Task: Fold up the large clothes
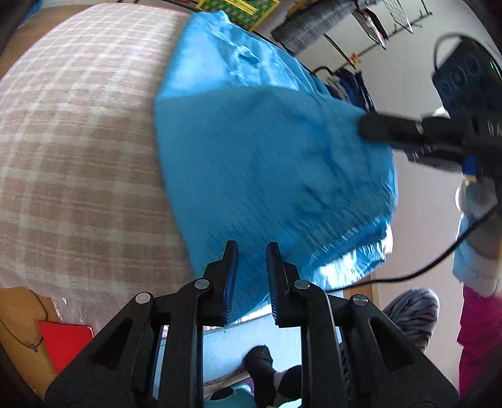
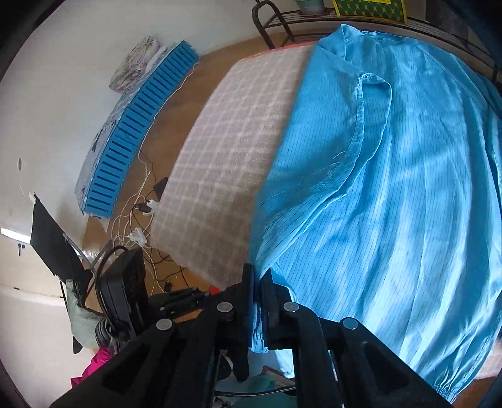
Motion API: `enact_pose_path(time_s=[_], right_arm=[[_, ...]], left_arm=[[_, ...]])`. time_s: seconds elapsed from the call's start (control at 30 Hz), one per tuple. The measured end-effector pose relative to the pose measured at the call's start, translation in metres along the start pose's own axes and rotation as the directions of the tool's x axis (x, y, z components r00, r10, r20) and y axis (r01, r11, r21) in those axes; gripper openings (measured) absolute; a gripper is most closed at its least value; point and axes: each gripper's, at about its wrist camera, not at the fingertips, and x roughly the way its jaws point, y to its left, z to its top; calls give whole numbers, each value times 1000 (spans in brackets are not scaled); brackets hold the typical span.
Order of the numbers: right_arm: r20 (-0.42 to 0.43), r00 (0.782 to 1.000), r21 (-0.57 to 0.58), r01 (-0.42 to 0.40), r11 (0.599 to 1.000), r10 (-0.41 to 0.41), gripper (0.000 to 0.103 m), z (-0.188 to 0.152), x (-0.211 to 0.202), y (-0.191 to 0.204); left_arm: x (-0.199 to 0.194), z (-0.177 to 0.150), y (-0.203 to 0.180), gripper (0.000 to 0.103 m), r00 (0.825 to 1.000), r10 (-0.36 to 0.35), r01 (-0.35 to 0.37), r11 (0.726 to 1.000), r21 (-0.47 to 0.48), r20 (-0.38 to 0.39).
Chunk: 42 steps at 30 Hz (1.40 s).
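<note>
I see the blue garment [image 2: 392, 188] spread over the checked bed cover [image 2: 226, 150], covering the cover's right-hand part in the right wrist view; collar end lies at the far side, near a metal rack [image 2: 282, 22]. Near hem is lifted off the cover. My right gripper [image 2: 258, 282] is clamped on the hem edge, blue cloth pinched between its pads; in the left wrist view it bites the garment's right edge [image 1: 364, 127]. My left gripper [image 1: 252, 251] has its fingers [image 1: 230, 266] a narrow gap apart, cloth in front of them; can't tell whether the pads actually pinch it. Left of the cover, on the floor: blue slatted panel [image 2: 138, 135] and white cables [image 2: 138, 204].
</note>
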Motion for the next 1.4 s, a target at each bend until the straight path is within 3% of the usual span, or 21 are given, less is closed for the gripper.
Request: enact_pose_path(time_s=[0.07,0.17,0.27,0.33,0.47,0.53,0.57,0.67,0.7,0.73,0.77,0.8,0.83,0.97,1.03,1.07,1.17,1.23,1.3,1.33,1.4], right_arm=[[-7,999,35,-40,999,40,1,-8,4,-10],[-6,993,105,-116,988,118,1,-22,15,-27],[2,996,120,-83,989,84,10,-34,27,-45],[-6,997,134,-80,988,82,36,-41,33,-56],[-26,995,139,-89,986,94,50,-50,38,-64],[-33,997,123,-60,991,64,74,-52,41,-65],[-40,998,121,-46,992,51,75,-54,43,-67],[-95,994,143,-45,989,59,70,-60,58,-75],[-111,990,158,-64,985,82,60,-61,64,-77],[-129,984,179,-102,979,126,30,-63,72,-80],[-146,973,209,-145,967,178,20,-63,79,-80],[-133,961,250,-204,947,242,17,-63,84,-78],[-110,941,291,-276,916,319,8,-63,87,-74],[14,841,313,-518,796,541,7,-49,77,-37],[74,804,303,-582,755,590,7,-45,63,-30],[89,804,298,-584,755,587,7,-45,59,-32],[37,908,299,-408,863,417,7,-55,62,-48],[-40,951,315,-280,907,307,10,-68,75,-60],[-107,975,279,-160,947,197,14,-77,86,-65],[-134,981,245,-104,964,140,24,-79,89,-67],[-145,986,194,-50,980,79,31,-82,87,-68]], left_arm=[[-5,-10,-11,16,1000,19,-19,998,52,-9],[-33,-16,-5,16,997,58,-60,998,30,59],[-59,-12,15,16,989,81,-76,996,-45,122],[-70,-7,26,16,983,106,-96,993,-72,149],[-74,-1,41,16,980,114,-92,986,-137,161],[-71,-1,43,16,981,118,-95,984,-148,157],[-70,-1,43,16,981,117,-94,985,-147,154],[-66,-1,40,16,982,115,-95,986,-134,152],[-65,-1,38,16,981,118,-99,987,-129,154],[-65,0,38,16,980,122,-103,987,-124,158],[-66,-1,37,16,979,125,-106,987,-123,163],[-67,0,36,16,977,127,-107,986,-124,171],[-70,1,37,16,975,132,-109,986,-129,181],[-84,6,43,16,962,148,-112,980,-163,228],[-91,7,48,16,956,152,-107,977,-182,250],[-94,8,50,16,954,155,-109,976,-188,256],[-93,8,52,16,954,165,-121,975,-185,249],[-86,7,50,16,960,165,-127,977,-174,225],[-76,5,46,16,967,161,-131,979,-153,198],[-71,4,43,16,970,162,-138,981,-137,184],[-59,2,33,16,974,165,-151,984,-97,155]])
